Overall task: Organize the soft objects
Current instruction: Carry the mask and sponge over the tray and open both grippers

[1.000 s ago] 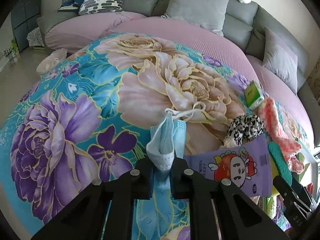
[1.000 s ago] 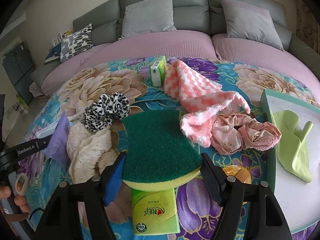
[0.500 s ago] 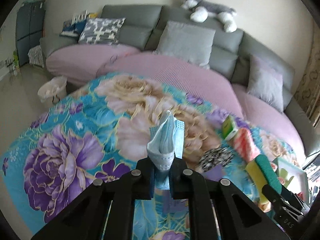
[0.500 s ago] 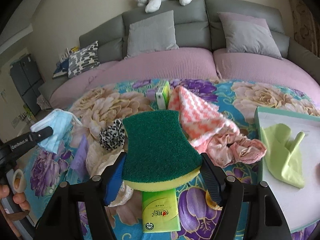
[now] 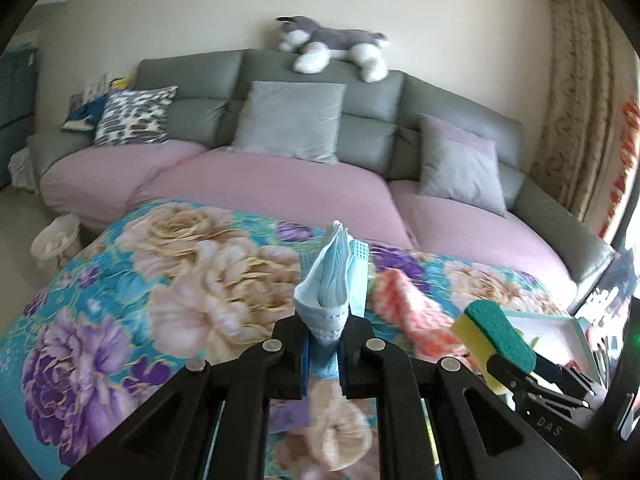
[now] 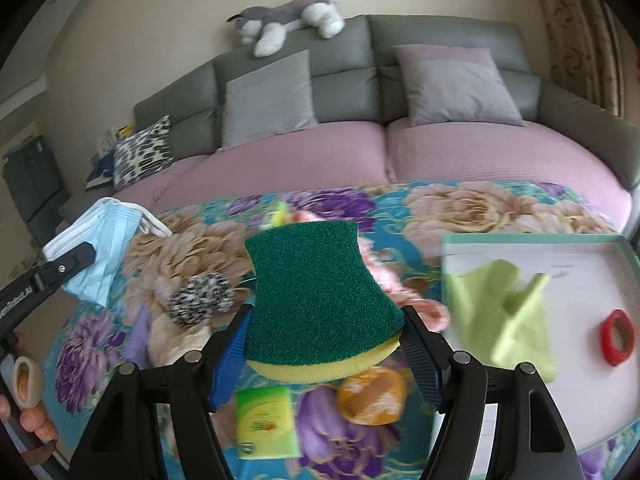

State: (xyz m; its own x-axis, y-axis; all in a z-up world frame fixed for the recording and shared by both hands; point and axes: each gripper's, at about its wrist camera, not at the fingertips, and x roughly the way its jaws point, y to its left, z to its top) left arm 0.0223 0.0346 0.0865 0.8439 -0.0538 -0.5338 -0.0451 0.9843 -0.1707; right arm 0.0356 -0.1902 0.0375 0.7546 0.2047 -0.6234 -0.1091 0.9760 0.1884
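Home living room: grey sectional sofa with pink seat covers across mid-frame, scatter cushions, plush dog atop backrest, patterned curtain at right edge, floral-clothed table in foreground.

The mask is pale blue with white loops. The sponge is dark green over yellow. The cloth is lime. The tablecloth is teal with purple and beige flowers. The sofa is grey.

The right tool, seen from the left wrist, bears the raised letters "DAS" on its black arm. In the right wrist view, white lettering on the left tool is cut off and unreadable, and the green packet print is too blurred.
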